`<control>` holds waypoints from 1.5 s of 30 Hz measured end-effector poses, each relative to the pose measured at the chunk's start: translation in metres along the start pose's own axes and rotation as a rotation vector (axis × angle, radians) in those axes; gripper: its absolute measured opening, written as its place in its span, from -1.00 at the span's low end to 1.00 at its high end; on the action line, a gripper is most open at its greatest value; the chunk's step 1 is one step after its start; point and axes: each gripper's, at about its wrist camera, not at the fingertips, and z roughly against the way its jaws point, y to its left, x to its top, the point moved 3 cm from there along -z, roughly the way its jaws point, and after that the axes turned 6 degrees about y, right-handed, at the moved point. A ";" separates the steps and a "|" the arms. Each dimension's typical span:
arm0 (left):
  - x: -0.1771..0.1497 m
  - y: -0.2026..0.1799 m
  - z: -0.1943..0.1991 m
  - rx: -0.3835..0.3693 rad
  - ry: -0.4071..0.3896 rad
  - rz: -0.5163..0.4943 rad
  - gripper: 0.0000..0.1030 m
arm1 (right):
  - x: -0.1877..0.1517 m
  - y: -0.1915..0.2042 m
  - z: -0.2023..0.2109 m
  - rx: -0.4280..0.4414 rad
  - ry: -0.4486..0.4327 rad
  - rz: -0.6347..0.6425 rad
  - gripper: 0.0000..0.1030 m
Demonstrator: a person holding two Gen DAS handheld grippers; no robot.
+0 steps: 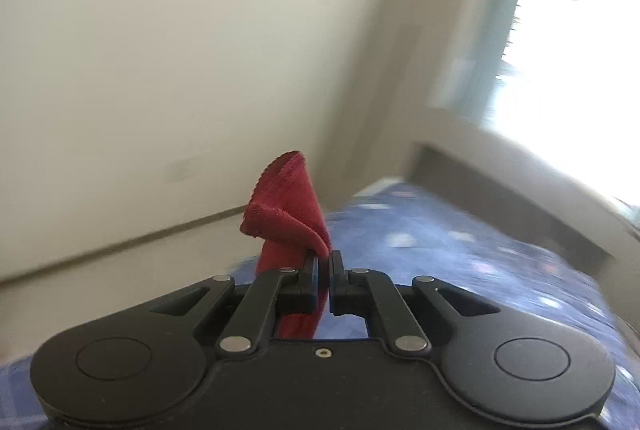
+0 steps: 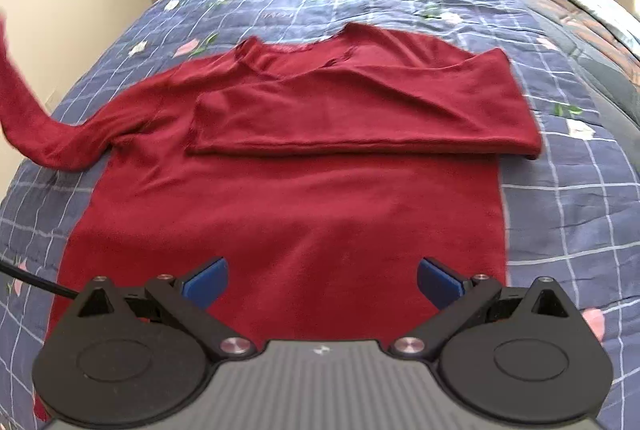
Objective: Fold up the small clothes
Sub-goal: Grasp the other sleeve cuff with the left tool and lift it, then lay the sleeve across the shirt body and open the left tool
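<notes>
1. While the left gripper (image 1: 324,258) has its jaws pressed together on the cuff end of a sleeve (image 1: 286,206), the dark red fabric stands up in a curled flap above the fingertips and hangs down between the finger arms.
2. Behind that pinched cuff, the left wrist view shows a pale wall (image 1: 160,50), a bright window (image 1: 568,90) at the right, and the blue bedspread (image 1: 460,250), all blurred.
3. The right gripper (image 2: 322,284) hovers over the lower part of the red long-sleeved shirt (image 2: 288,222) with its jaws spread wide; its blue pads (image 2: 208,282) hold nothing, and whether they touch the cloth below cannot be told.
4. The shirt lies flat on the blue checked bedspread (image 2: 560,214) with small flower prints, neckline (image 2: 288,48) toward the far end of the bed.
5. The sleeve at the right of the right wrist view (image 2: 360,110) is folded across the chest, its lower edge forming a straight line over the body of the garment.
6. The sleeve at the left (image 2: 48,126) runs off the shoulder, dips near the bedspread, then rises out of the left edge of the picture, lifted clear of the bed.
7. A black cable (image 2: 36,284) crosses the bedspread at the lower left, beside the right gripper's body.
</notes>
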 end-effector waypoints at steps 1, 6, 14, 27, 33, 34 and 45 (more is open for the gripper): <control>0.000 -0.022 0.002 -0.061 -0.004 -0.044 -0.93 | 0.000 -0.005 0.002 -0.002 -0.005 -0.012 1.00; -0.024 -0.123 0.010 -0.335 0.030 -0.161 -0.93 | 0.000 -0.030 0.009 -0.024 -0.020 -0.050 1.00; -0.131 -0.237 -0.015 -0.525 0.246 -0.307 -0.93 | -0.013 -0.081 0.017 -0.081 -0.016 -0.114 1.00; -0.239 -0.245 -0.028 -0.538 0.569 -0.406 -0.68 | -0.024 -0.119 0.016 -0.124 0.002 -0.168 1.00; -0.229 -0.232 -0.020 -0.522 0.594 -0.385 -0.08 | -0.011 -0.111 0.011 -0.117 -0.020 -0.141 1.00; -0.225 -0.225 -0.018 -0.506 0.587 -0.376 0.10 | -0.007 -0.108 0.009 -0.111 -0.028 -0.135 1.00; -0.189 -0.110 -0.026 -0.120 0.541 -0.375 0.89 | 0.079 -0.077 -0.030 0.055 -0.153 -0.066 0.71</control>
